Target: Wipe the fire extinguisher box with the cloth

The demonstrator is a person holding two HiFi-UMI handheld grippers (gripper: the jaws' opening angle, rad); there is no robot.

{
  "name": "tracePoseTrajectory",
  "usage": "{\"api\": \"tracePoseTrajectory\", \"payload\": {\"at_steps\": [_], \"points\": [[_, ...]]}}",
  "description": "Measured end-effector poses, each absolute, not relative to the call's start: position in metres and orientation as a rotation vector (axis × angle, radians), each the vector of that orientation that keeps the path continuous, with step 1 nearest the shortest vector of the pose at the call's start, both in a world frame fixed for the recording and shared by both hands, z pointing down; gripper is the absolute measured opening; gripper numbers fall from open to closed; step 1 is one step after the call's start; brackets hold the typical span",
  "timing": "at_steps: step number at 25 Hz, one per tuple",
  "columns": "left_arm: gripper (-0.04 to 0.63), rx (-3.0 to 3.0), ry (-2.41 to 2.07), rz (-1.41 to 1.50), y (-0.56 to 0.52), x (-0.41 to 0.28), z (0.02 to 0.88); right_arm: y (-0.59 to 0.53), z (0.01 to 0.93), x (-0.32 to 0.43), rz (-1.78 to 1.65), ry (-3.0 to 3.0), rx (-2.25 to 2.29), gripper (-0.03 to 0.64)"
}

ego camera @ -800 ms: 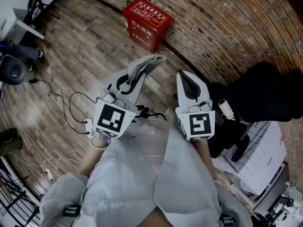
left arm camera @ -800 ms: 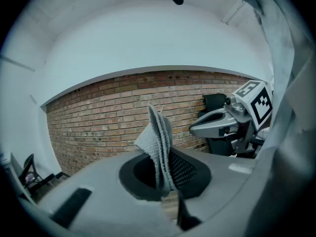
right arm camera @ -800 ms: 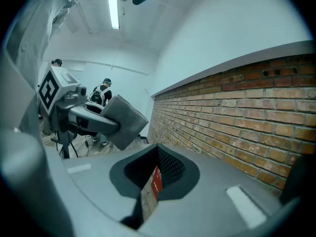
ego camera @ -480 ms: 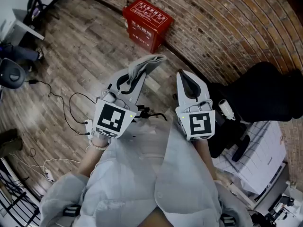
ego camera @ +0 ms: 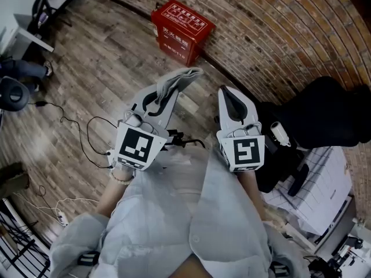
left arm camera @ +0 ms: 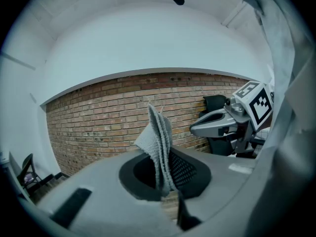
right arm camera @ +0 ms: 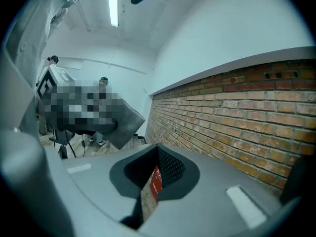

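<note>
Held cloth (ego camera: 181,79) tight in left hand-held gripper (ego camera: 162,94), nothing in closed right hand-held gripper (ego camera: 227,92), had not reached the fire extinguisher box (ego camera: 181,30)

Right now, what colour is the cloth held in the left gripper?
Light grey, with a ribbed weave; the cloth shows best in the left gripper view.

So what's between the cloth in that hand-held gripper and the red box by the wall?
Only bare wooden floor separates the cloth from the fire extinguisher box; the head view shows that stretch.
</note>
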State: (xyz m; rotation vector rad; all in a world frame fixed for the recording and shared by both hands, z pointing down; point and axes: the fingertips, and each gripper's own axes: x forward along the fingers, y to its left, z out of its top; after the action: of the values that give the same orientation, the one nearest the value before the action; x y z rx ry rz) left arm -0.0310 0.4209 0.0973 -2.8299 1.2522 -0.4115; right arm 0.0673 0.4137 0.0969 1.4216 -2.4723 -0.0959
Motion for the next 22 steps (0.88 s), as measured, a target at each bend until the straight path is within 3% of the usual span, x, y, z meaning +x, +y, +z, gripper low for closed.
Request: {"api": "tracePoseTrajectory", "payload": {"at_steps": [13, 22], "points": [[0.011, -2.830, 1.237, -0.424, 0.410, -0.062, 0.108, 0.413, 0.113, 0.055, -0.060, -2.409, 1.469, 0.008], [0.011, -2.812, 1.262, -0.430, 0.344, -0.044, 0.113, 0.344, 0.125, 0.062, -0.051, -2.461, 1.434, 0.008]]}}
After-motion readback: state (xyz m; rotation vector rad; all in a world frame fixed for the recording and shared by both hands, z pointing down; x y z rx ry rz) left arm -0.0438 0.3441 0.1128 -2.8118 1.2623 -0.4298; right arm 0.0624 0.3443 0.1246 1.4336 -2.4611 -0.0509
